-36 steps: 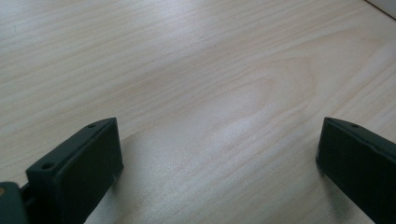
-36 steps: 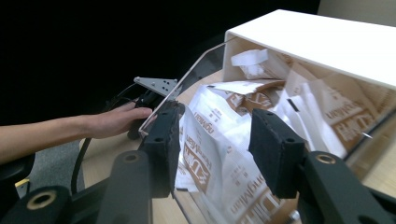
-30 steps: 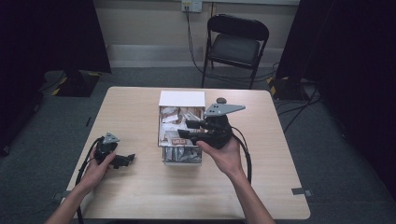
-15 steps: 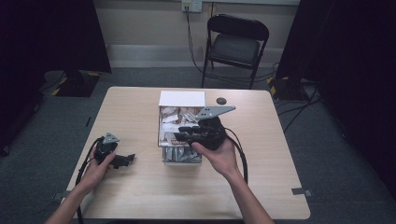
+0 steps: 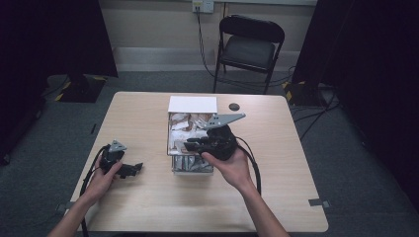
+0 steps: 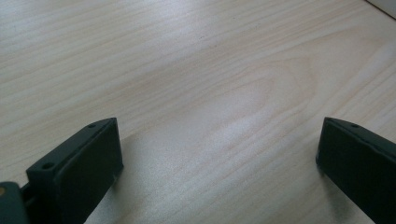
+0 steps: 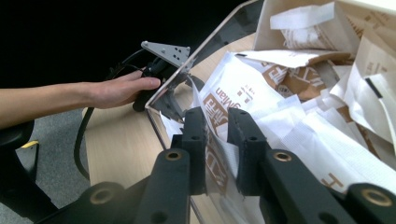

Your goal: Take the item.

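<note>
1. We have our right tool (image 7: 217, 144) down in the clear box (image 5: 172, 148) at the middle of the surface (image 5: 148, 207). Its jaws have just been closing and now pinch the edge of a white packet with brown print (image 7: 233, 100).
2. That packet sits at the near-left corner of the box as the high view shows it, on top of the heap of other packets (image 5: 190, 131) and against the clear wall.
3. Our left tool (image 5: 129, 169) rests on the surface well apart from the box, to its left. Its jaws stand wide, with nothing but bare wood between them.
4. We judge the job to be at the pick: the grip looks made, but the packet has not been lifted out, and no packet lies outside the box yet.
5. Still to do, by our reading: raise the packet clear of the wall and set it down somewhere.
6. Hard to make out: how much of the packet the pads hold, since the jaws cover the pinch, and whether a second packet is caught with it. The hand and tool hide part of the box from above.
</note>
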A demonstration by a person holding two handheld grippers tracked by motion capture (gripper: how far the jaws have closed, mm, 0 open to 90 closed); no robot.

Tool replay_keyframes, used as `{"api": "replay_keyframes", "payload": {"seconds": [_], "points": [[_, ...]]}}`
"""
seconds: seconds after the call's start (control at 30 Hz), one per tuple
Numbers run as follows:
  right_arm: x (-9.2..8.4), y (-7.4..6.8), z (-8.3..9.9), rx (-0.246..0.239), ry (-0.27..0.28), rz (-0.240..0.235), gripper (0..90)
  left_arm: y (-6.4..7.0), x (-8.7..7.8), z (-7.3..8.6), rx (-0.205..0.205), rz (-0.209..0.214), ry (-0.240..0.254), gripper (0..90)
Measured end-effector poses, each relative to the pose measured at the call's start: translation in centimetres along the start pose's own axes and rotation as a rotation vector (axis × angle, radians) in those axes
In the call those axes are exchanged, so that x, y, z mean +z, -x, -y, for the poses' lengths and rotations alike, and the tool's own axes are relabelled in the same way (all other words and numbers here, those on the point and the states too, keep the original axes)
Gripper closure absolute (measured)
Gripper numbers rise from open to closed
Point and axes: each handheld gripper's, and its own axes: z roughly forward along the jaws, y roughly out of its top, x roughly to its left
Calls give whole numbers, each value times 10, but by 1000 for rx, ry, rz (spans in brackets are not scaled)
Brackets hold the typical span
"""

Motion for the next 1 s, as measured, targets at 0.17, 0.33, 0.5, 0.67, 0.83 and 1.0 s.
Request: {"api": "replay_keyframes", "payload": {"seconds": [0.17, 0.33, 0.5, 0.67, 0.83, 1.0], "points": [[-2, 1, 2, 8, 2, -11, 856, 0, 0, 0, 0, 0, 0, 0], [-3, 3, 3, 19, 9, -8, 881, 0, 0, 0, 0, 0, 0, 0], [-6, 3, 2, 9, 26, 4, 894, 0, 0, 0, 0, 0, 0, 0], [-9, 6, 2, 26, 46, -5, 896, 0, 0, 0, 0, 0, 0, 0], [-14, 9, 2, 36, 73, 3, 896, 0, 0, 0, 0, 0, 0, 0], [-17, 11, 1, 40, 86, 12, 896, 0, 0, 0, 0, 1, 0, 0]]}}
